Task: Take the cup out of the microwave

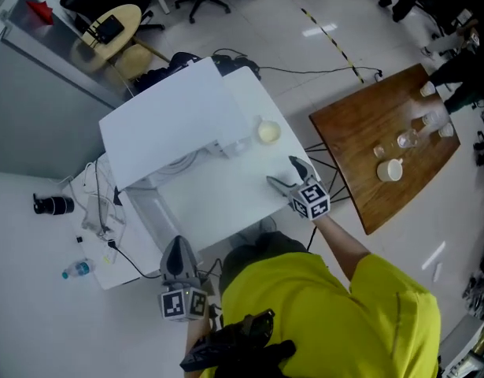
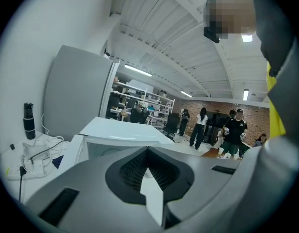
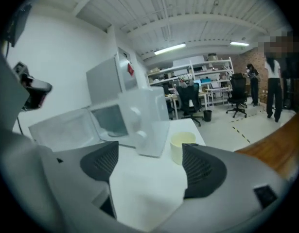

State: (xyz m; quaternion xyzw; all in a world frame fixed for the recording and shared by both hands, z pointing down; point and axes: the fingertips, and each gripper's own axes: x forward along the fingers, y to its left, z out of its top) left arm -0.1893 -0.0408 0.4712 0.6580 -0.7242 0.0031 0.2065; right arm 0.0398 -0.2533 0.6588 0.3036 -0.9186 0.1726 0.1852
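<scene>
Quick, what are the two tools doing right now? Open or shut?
Left tool: shut, holding nothing.
Right tool: open, empty; the cup sits just beyond it.

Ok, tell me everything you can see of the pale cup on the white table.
The cup is small, pale cream-yellow, plain and smooth; no handle shows. It stands upright, mouth open, on the white table, just beside a front corner of the microwave and outside it. Only the table touches it. The right tongs stand open short of it, empty.
</scene>
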